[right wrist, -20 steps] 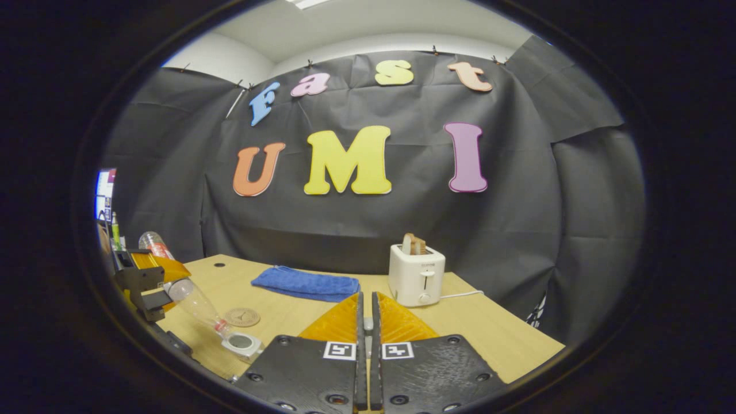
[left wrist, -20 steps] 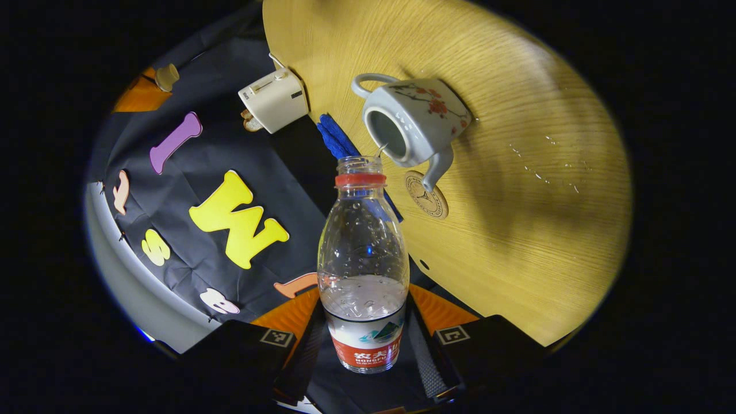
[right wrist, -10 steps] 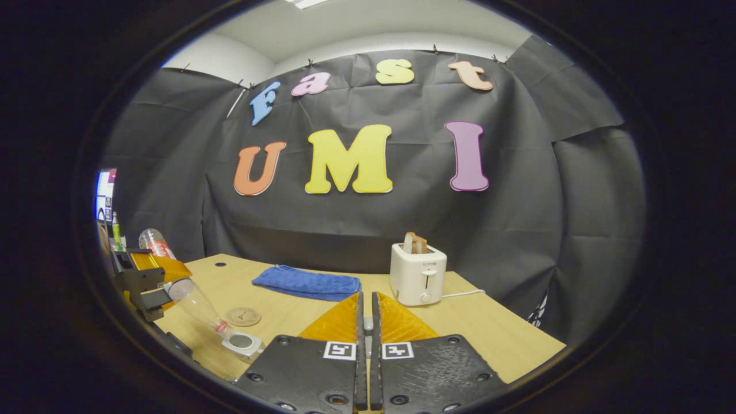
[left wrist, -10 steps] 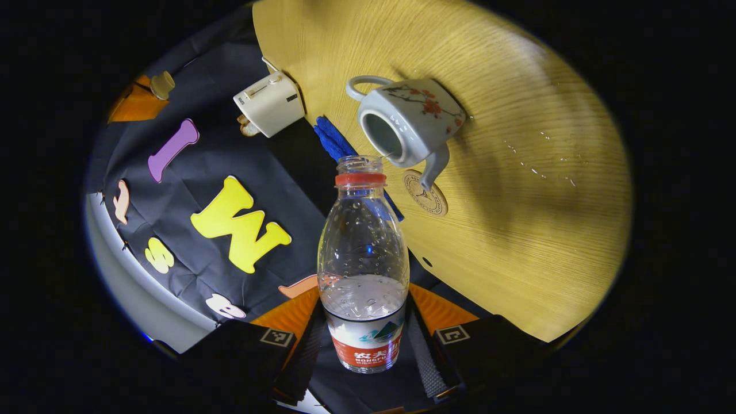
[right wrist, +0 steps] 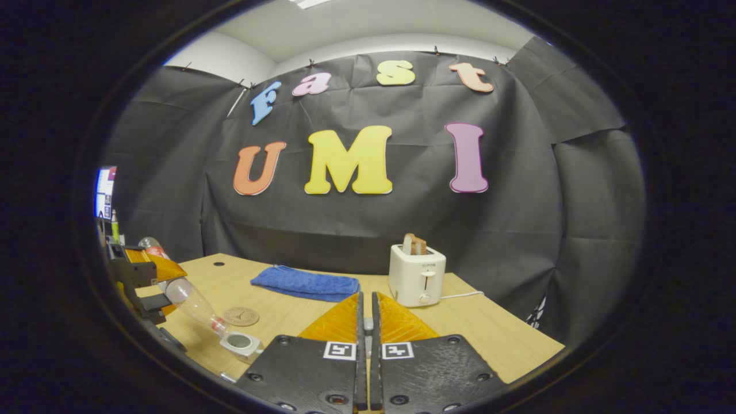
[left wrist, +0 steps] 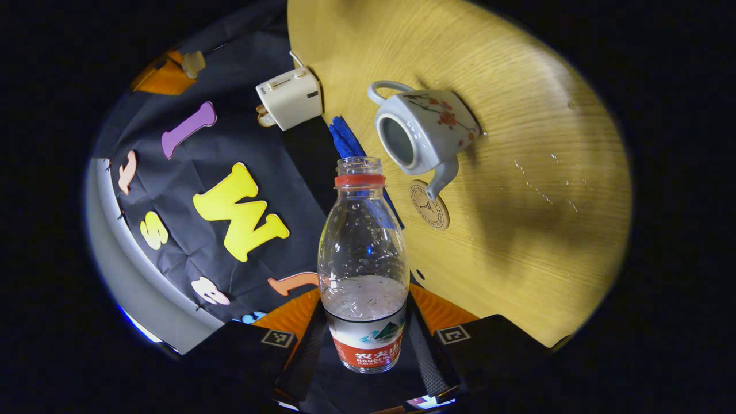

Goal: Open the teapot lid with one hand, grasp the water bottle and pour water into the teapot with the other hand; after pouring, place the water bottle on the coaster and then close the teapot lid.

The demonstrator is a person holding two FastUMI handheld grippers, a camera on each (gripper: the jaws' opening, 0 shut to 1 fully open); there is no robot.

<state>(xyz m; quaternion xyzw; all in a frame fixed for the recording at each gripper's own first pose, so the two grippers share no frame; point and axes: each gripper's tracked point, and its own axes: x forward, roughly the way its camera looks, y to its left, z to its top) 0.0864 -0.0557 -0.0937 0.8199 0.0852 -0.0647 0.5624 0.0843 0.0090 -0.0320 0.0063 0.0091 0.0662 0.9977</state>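
Note:
My left gripper [left wrist: 365, 307] is shut on the clear water bottle [left wrist: 363, 253], which is uncapped, part full and tilted mouth-down toward the table. Its mouth sits just short of the white flowered teapot [left wrist: 422, 129], whose round opening is uncovered. The round coaster [left wrist: 429, 206] lies by the teapot's spout. In the right gripper view the tilted bottle [right wrist: 192, 302], the teapot's opening [right wrist: 240, 342], the coaster [right wrist: 241, 315] and the left gripper [right wrist: 146, 276] sit low at the left. My right gripper [right wrist: 365, 313] is held up, shut on the pale teapot lid [left wrist: 194, 62].
A white toaster [right wrist: 417, 275] with bread stands at the table's back, a folded blue cloth [right wrist: 305, 283] to its left. Water drops [left wrist: 546, 172] lie on the wooden tabletop [left wrist: 517, 241] beyond the teapot.
The bottle's mouth has drawn back from the teapot's opening, and the thin stream seen at its lip is gone. The right gripper has stayed still.

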